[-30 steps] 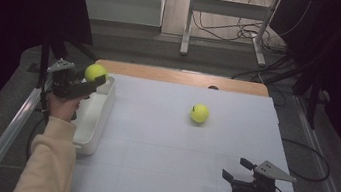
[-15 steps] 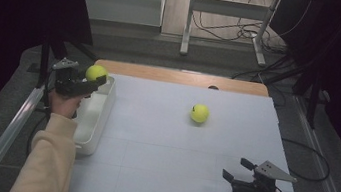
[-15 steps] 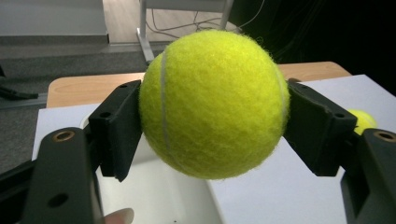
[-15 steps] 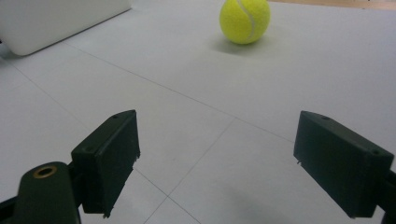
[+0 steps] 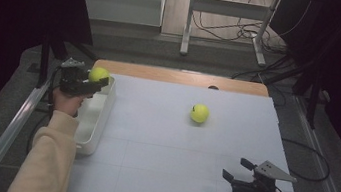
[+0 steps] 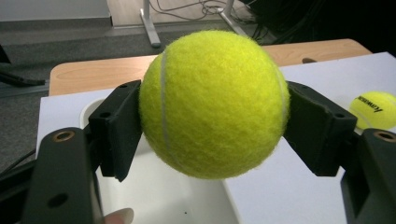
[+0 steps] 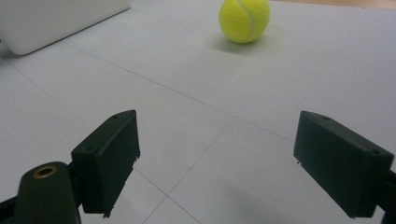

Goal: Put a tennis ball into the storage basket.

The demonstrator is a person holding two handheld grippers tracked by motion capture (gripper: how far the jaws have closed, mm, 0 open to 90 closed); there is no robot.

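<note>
Two tennis balls in the high view. One sits free on the white table cover (image 5: 161,150), right of centre toward the far side: the loose ball (image 5: 200,113). The other, the held ball (image 5: 99,74), is clamped between the jaws of the left gripper (image 5: 90,83), above the far end of a white bin (image 5: 96,121) that lies along the table's left edge, long axis running near to far. Bare wood shows in a strip (image 5: 181,77) along the far edge of the table. Beyond it, grey floor, a metal stand (image 5: 226,23) and loose cables; dark curtains on both sides. The right gripper (image 5: 237,172) rests low at the near right corner, jaws spread wide and pointing left, holding nothing.

Left gripper view: the held ball (image 6: 214,103) is pinched at its left and right flanks by the two black jaws of the left gripper (image 6: 215,126), its white seam running roughly vertical on the left side. White bin (image 6: 163,196) below. Loose ball (image 6: 373,110) at the right edge, dark lettering on it.

Right gripper view: the right gripper (image 7: 217,158) has its jaws far apart, nothing between them, over the gridded cover (image 7: 196,93). Loose ball (image 7: 244,20) far ahead, seam curving down its face. Bin corner (image 7: 51,21) at upper left.
</note>
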